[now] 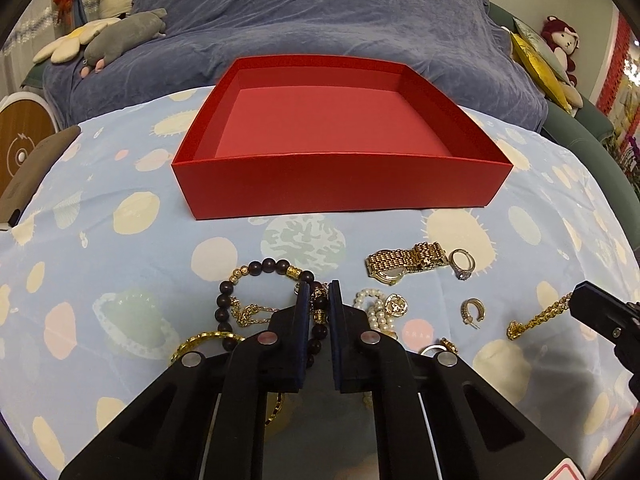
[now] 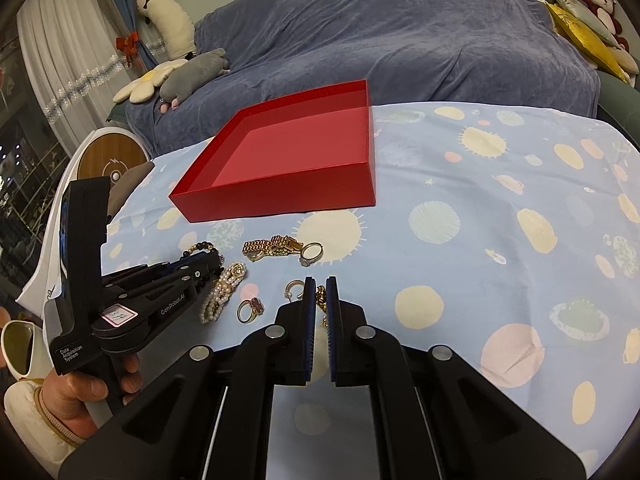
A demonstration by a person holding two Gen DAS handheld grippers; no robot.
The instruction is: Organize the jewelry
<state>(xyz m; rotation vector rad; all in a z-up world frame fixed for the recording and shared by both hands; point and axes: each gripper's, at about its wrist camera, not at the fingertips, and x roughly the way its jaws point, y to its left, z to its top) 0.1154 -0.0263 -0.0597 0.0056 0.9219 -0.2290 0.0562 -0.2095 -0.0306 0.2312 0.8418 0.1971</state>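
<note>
An empty red box (image 1: 340,176) (image 2: 280,192) stands on a blue patterned cloth. Jewelry lies in front of it: a dark bead bracelet (image 1: 256,270), pearl strand (image 1: 374,312) (image 2: 220,294), gold watch (image 1: 404,264) (image 2: 272,246), stone ring (image 1: 462,264) (image 2: 311,254), hoop earring (image 1: 472,310) (image 2: 294,286), red-stone ring (image 2: 251,308). My left gripper (image 1: 320,292) (image 2: 208,262) is shut on the bead bracelet. My right gripper (image 2: 320,288) (image 1: 576,300) is shut on a gold chain (image 1: 536,318) (image 2: 321,294).
A sofa under a blue-grey cover (image 1: 320,28) runs behind the table, with plush toys (image 1: 120,36) on it. A brown phone-like slab (image 1: 36,168) lies at the cloth's left edge. A round wooden device (image 2: 110,160) stands left.
</note>
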